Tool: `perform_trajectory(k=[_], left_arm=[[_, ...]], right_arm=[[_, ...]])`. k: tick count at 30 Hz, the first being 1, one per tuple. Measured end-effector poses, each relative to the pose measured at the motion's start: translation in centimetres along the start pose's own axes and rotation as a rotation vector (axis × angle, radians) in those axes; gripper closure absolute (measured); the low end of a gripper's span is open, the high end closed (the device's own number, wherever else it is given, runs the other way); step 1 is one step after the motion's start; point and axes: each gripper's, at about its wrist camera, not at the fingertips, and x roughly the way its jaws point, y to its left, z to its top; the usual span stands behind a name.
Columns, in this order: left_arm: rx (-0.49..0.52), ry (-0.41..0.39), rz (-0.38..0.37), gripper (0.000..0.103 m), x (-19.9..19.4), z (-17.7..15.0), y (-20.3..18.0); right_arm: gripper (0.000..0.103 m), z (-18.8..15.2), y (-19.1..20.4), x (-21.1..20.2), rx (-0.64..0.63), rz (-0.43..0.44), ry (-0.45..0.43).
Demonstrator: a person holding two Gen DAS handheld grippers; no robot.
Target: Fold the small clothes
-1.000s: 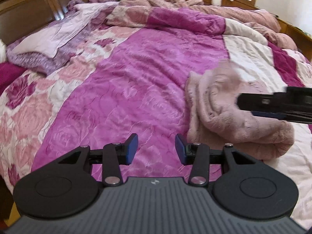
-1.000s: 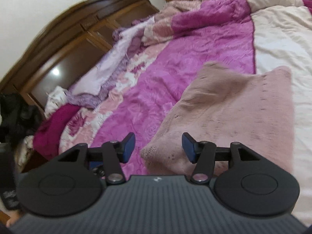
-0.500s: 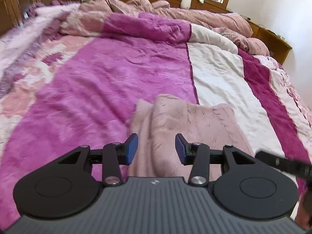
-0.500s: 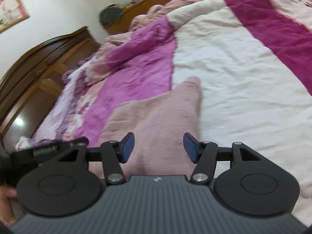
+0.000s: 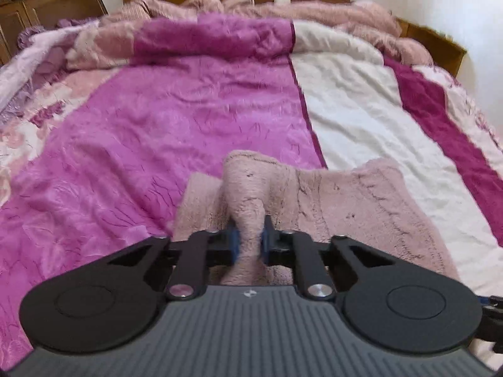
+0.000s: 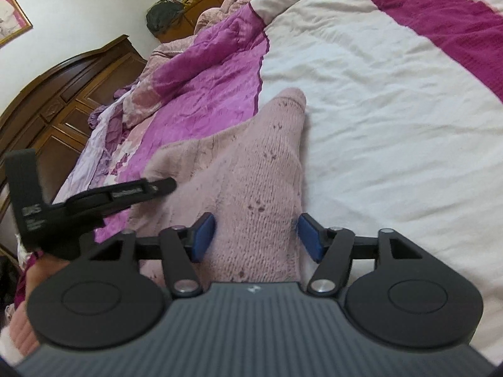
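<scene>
A fuzzy pale pink knitted garment (image 5: 355,207) lies on the bed, across the seam between the magenta and white parts of the quilt. My left gripper (image 5: 249,245) is shut on a bunched fold at the garment's near left edge. In the right wrist view the same garment (image 6: 251,169) stretches away from me. My right gripper (image 6: 256,235) is open, its blue pads either side of the garment's near right edge, low over it. The left gripper (image 6: 157,187) shows from the side at the left of that view.
The quilt (image 5: 157,132) covers the bed, with a rumpled pink blanket (image 5: 314,9) heaped along the far side. A dark wooden headboard (image 6: 63,94) stands at the left. A white band of quilt (image 6: 393,100) lies to the right of the garment.
My left gripper has moved onto the garment's near edge and shut on a fold of it. My right gripper has come lower over the garment's right side and stays open.
</scene>
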Motion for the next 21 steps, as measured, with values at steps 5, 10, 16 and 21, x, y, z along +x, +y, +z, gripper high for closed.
perform_trajectory(k=[5,10,16,21], left_arm=[[-0.045,-0.025,0.067,0.093,-2.1,-0.5,3.0],[-0.088,0.025,0.044,0.09,-1.0,-0.8,5.2],[-0.115,0.059,-0.023,0.049,-3.1,-0.6,5.0],[-0.112,0.113,-0.105,0.03,-5.2,-2.2,4.2]], right_arm=[[0.04,-1.0,2.7,0.0,-0.148,0.015,0.004],[0.038,-1.4,3.6,0.6,-0.196,-0.03,0.001],[0.032,-0.7,2.7,0.3,-0.151,-0.004,0.019],[0.029,-0.3,1.2,0.1,-0.055,0.026,0.023]])
